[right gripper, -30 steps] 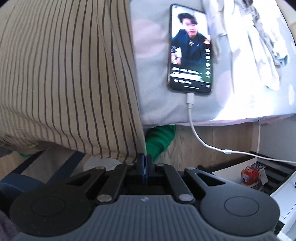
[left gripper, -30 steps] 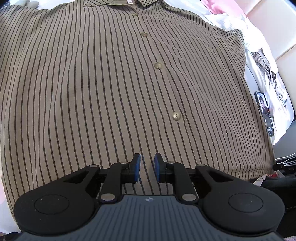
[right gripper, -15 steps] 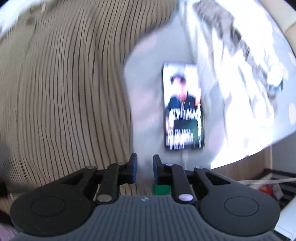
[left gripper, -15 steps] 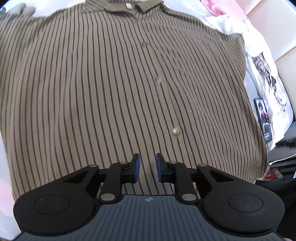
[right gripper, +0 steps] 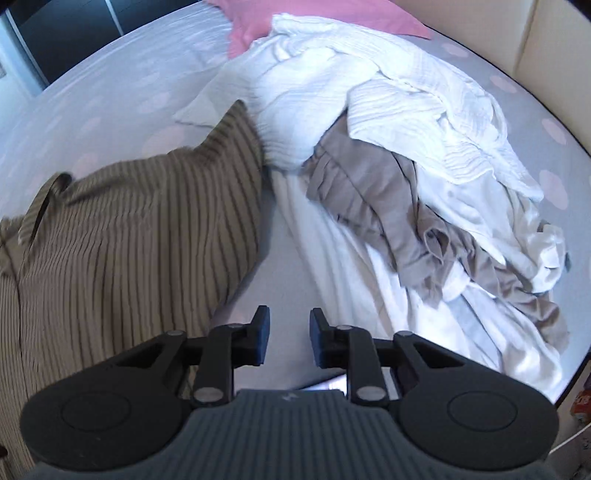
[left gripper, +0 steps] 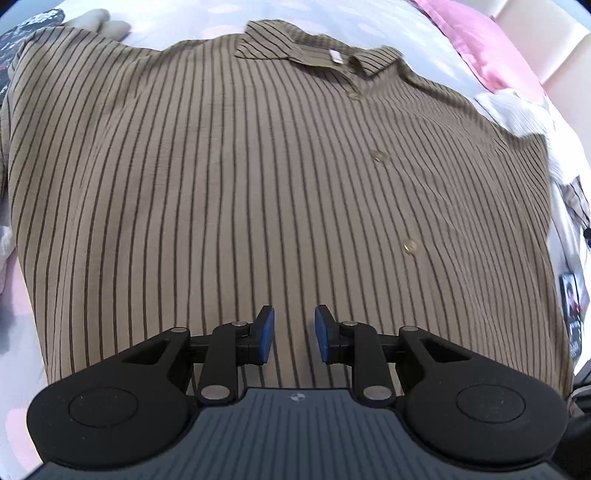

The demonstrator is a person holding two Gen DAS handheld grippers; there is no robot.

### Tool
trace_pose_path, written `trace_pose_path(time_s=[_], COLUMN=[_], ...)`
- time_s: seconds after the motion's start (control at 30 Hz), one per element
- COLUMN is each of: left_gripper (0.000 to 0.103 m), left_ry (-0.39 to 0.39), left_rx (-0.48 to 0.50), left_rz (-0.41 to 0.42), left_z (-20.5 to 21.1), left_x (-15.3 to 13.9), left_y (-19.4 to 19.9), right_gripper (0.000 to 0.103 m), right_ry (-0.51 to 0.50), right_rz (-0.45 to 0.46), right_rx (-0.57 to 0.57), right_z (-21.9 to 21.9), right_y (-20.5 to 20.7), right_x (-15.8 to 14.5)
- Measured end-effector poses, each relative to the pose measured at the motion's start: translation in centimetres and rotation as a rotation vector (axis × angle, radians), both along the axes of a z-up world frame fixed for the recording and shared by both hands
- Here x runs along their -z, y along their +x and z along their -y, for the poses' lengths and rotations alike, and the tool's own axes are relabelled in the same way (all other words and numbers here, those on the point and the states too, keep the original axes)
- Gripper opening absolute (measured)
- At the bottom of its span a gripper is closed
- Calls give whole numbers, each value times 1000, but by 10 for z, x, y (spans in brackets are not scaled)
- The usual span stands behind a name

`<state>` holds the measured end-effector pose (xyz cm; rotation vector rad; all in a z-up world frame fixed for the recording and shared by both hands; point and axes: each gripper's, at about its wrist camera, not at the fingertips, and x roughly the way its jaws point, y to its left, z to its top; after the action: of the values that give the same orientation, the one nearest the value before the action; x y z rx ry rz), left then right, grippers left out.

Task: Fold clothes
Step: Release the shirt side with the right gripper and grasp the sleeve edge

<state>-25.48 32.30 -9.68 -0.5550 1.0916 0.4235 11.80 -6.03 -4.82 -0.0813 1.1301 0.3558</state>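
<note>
A brown button-up shirt with dark stripes (left gripper: 258, 184) lies spread flat on the bed, front up, collar (left gripper: 317, 51) at the far side. My left gripper (left gripper: 294, 328) hovers over its lower part, open, with nothing between the blue pads. In the right wrist view the shirt's right side and sleeve (right gripper: 129, 229) lie at the left. My right gripper (right gripper: 286, 332) is over the bare sheet just right of the shirt's edge; its jaws are opening and nothing is between them.
A heap of white and grey clothes (right gripper: 406, 166) lies to the right of the shirt on the dotted grey sheet (right gripper: 110, 92). A pink pillow (right gripper: 295, 22) is at the far side. A phone (left gripper: 571, 306) lies near the bed's right edge.
The right gripper let go of the shirt's lower corner, opened, and swung up from the bed's edge toward the clothes heap. The left gripper pulled back over the shirt and widened slightly; the collar came into view.
</note>
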Motion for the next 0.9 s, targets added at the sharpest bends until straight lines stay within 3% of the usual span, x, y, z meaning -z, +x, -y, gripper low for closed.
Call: trace_pose_path(time_s=[0.13,0.2,0.33,0.5,0.6,0.73,0.8,0.9], left_gripper=[21,21,21,21,22,24,24,24], left_ry=[-7,-15,22,64,76,79,82,90], left_rx=[-33,-42,-20,9,24,26,27,34], left_rz=[-1,-5,-7,1,2,7,7,6], left_z=[-8,-11,-8,-4,-3,-3,-2,-1], left_x=[9,14,20,21,22,23,23,23], left_y=[8,13,23,28,29,29,30,31], right_gripper=[27,33,35,35,37,37,18,2], right_ry=[66,106,131,175,199,204,150,76], right_rz=[-51,-59,-43,-102,-92,-118,-113,-71], right_rx=[48,63,113,177,190,118,81,70], right_z=[-6,-12,-21,-28,-38,-63,-75,-82], right_y=[23,31,46,65,68,63,57,53], right_x=[22,30,49,75,80,80,81,80])
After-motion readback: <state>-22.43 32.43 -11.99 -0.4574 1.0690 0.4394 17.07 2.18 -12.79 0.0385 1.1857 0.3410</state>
